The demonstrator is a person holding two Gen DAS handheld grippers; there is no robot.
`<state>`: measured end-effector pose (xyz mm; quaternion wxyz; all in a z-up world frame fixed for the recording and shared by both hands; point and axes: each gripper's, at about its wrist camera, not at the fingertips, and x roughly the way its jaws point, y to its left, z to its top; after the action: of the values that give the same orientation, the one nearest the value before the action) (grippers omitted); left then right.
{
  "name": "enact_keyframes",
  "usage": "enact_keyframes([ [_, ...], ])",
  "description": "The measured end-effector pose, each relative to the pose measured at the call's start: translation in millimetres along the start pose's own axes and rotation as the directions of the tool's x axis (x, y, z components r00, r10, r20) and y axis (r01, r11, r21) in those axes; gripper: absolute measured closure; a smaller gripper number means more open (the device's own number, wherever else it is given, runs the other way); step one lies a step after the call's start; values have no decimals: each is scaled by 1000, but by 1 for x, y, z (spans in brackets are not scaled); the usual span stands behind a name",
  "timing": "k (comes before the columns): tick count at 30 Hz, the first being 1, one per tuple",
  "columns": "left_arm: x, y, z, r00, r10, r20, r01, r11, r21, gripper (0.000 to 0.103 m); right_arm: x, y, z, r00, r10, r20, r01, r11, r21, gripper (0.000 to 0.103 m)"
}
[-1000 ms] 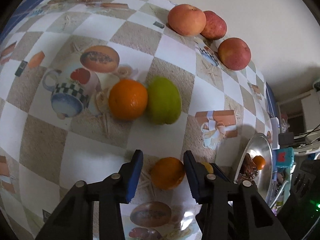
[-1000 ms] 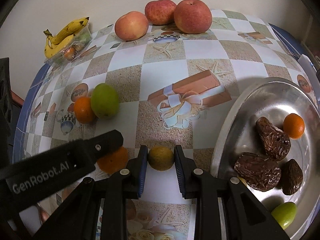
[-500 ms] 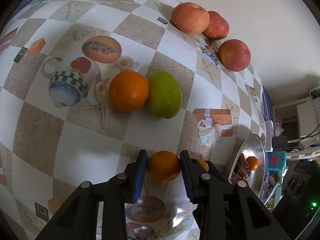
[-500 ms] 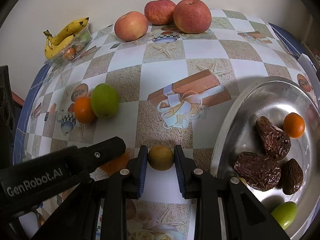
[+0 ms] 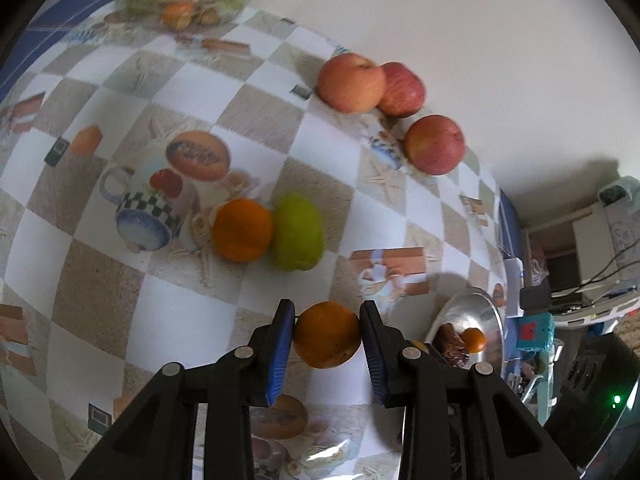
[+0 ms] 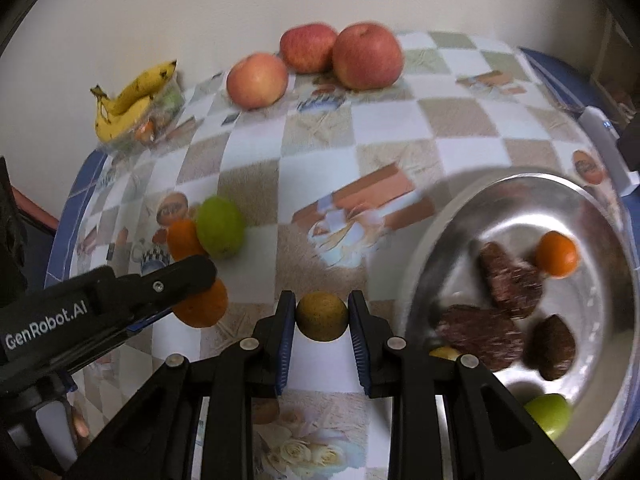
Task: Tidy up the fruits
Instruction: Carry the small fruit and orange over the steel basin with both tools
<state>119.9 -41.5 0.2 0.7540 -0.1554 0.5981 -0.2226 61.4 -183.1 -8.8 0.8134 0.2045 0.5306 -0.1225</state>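
Observation:
My left gripper (image 5: pixel 327 334) is shut on an orange (image 5: pixel 327 334) and holds it just above the checkered tablecloth; it also shows in the right wrist view (image 6: pixel 202 302). My right gripper (image 6: pixel 322 317) is shut on a small yellow-brown fruit (image 6: pixel 322 316). Another orange (image 5: pixel 242 229) touches a green fruit (image 5: pixel 298 232) mid-table. Three apples (image 5: pixel 352 82) sit by the wall. A steel plate (image 6: pixel 600 208) at the right holds dark dates (image 6: pixel 510 278), a small orange (image 6: pixel 557 254) and a green fruit (image 6: pixel 548 414).
Bananas (image 6: pixel 132 96) lie on a clear container with small fruits at the table's far left corner. A wall runs behind the table. Shelves and clutter (image 5: pixel 592 240) stand beyond the table's right edge.
My left gripper has closed on the orange and lifted it slightly. My right gripper has stayed shut on the yellow-brown fruit and shifted a little.

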Motion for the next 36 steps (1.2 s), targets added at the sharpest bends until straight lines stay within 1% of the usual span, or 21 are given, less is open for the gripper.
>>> enact_keyframes([
  [5, -6, -22, -6, 1000, -13, 12, 13, 998, 54, 67, -18, -26, 3, 998, -67, 14, 67, 997, 33, 75],
  [9, -3, -43, -17, 1000, -21, -4, 21, 993, 115, 67, -31, -57, 6, 993, -113, 27, 110, 989, 96, 75],
  [11, 1, -53, -23, 1000, -25, -19, 27, 990, 138, 67, -38, -74, 7, 991, -134, 31, 128, 982, 138, 75],
  [15, 14, -80, -44, 997, -28, -70, 42, 977, 208, 67, -45, -100, 7, 979, -200, 29, 191, 962, 193, 75],
  [18, 23, -94, -59, 992, -50, -119, 77, 969, 236, 67, -46, -118, 5, 973, -232, 17, 222, 946, 236, 75],
  [22, 40, -116, -78, 989, 5, -147, 44, 944, 326, 67, -46, -131, 2, 972, -236, 14, 223, 935, 276, 75],
  [24, 46, -122, -86, 986, 12, -164, 46, 936, 349, 67, -46, -136, 1, 970, -244, 13, 230, 931, 283, 75],
  [26, 50, -125, -90, 984, 15, -175, 50, 931, 362, 67, -45, -140, -1, 967, -254, 7, 241, 927, 288, 75],
  [32, 62, -133, -103, 980, 63, -188, 20, 913, 408, 67, -32, -150, -7, 969, -243, -31, 241, 918, 316, 75],
  [36, 71, -131, -110, 975, 86, -207, 8, 910, 414, 67, -24, -151, -9, 969, -243, -48, 245, 916, 319, 75],
])
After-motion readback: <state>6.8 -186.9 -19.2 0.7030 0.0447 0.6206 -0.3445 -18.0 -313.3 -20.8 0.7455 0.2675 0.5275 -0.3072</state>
